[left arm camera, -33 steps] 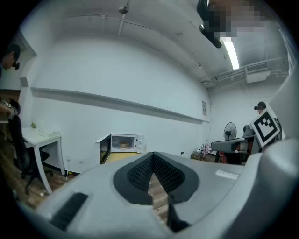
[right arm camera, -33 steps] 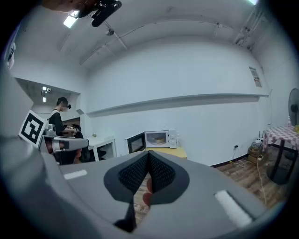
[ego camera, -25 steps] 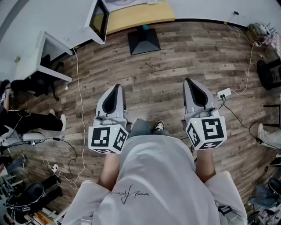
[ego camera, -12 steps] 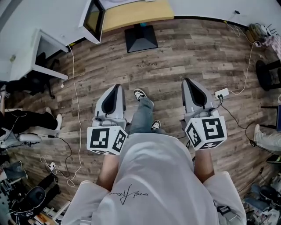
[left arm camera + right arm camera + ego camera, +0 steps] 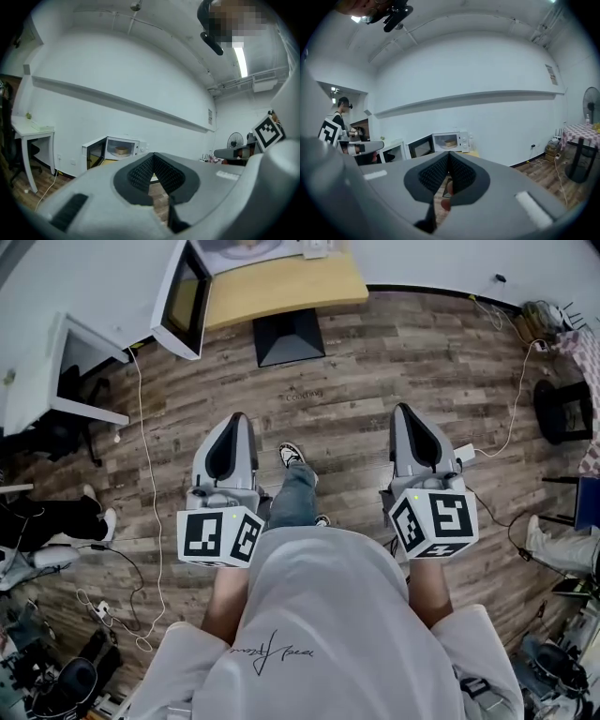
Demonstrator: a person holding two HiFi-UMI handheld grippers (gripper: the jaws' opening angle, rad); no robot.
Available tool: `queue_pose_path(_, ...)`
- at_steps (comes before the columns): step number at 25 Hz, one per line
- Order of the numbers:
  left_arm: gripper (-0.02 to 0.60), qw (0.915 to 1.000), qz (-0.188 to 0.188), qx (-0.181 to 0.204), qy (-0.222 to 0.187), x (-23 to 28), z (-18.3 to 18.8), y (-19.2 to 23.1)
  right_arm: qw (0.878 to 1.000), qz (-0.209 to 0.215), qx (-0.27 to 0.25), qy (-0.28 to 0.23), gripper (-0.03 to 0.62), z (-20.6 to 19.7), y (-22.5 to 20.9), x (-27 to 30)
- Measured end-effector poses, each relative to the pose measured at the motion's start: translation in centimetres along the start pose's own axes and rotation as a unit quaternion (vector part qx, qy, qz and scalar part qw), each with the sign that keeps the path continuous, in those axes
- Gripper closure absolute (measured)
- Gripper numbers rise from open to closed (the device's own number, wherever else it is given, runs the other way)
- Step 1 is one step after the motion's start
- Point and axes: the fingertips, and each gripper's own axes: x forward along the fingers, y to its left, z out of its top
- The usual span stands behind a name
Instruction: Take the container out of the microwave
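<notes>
**Floor lying open ahead, door jutting at upper left**

Bare wooden floor [image 5: 375, 381] is stretching clear up to the table [image 5: 281, 282] at top centre. The microwave door [image 5: 183, 292] is standing open at upper left, overhanging the table edge. The table's black base [image 5: 289, 337] is sitting beneath, and a white cable [image 5: 141, 427] is trailing down the left.

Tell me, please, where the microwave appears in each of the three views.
Head view: microwave at the top edge, left of centre.
Left gripper view: microwave lower left of centre.
Right gripper view: microwave near the centre.
Shared landmark: the white desk left of it.
</notes>
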Motion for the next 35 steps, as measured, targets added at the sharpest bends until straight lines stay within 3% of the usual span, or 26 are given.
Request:
queue_pose_path(10,0.586,0.9999,-0.01,-0.007,0.012,9.3,2.7,6.5,1.0,-0.024,-0.01,0.001,0.582,4.1,-1.0,11.5)
queue_pose_path(19,0.586,0.9996,-0.023,-0.004,0.015,15.1,4.3,11.0,0.998,-0.001,-0.056,0.011,0.582,6.4,0.7,20.6)
queue_pose_path(28,0.586,0.9986,-0.043,0.009,0.03,17.9,5.0,13.1,0.994,0.023,-0.1,0.03,0.583,6.9,2.0,26.4)
queue_pose_path(35,0.586,0.9987,-0.033,-0.001,0.039,18.9,4.1,14.3,0.988,0.023,-0.148,0.043,0.59,6.4,2.3,29.5)
